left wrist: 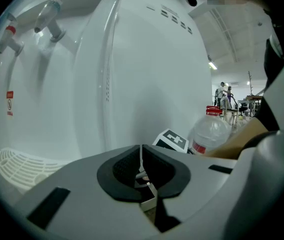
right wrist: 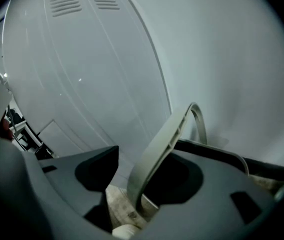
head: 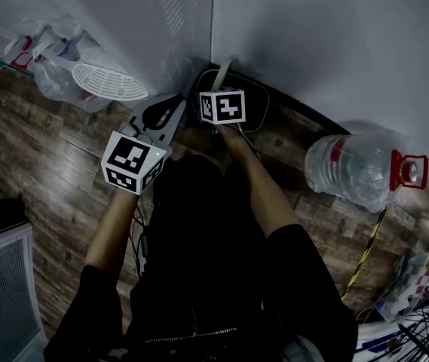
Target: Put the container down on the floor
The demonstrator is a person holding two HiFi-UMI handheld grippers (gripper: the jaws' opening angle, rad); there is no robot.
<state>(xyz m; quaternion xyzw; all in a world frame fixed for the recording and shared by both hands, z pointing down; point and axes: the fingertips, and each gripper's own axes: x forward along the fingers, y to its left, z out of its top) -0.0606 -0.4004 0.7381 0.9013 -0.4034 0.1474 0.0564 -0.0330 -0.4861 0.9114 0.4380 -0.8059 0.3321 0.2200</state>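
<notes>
A: Where is the container (head: 258,108) right now?

B: Low in the corner at the foot of the white cabinet (head: 289,29), and on the wooden floor (head: 63,179) as far as I can judge. Most of its body is hidden under the right claw (right wrist: 139,176) and its marker cube. What shows plainly is the pale handle (right wrist: 164,144), standing up.

A: Is that claw gripping the handle?

B: No. Its jaws stand well apart, and the handle rises between them, close to one pad but not squeezed. I read this as the release — the set-down itself looks done.

A: And the left claw (left wrist: 142,170)?

B: Its jaws are pressed together on nothing. It sits just beside the right one, pointed at the cabinet, and seems to have no part in this step.

A: So what does the next move call for?

B: Back the right claw straight out, away from the handle, without hooking the arch on a jaw. A snag could tip the container or drag it across the boards. A big water bottle (head: 350,170) sits off to the right, well apart — no obstacle.

A: Is anything uncertain?

B: Whether the base rests flat, since no view shows the bottom.
</notes>
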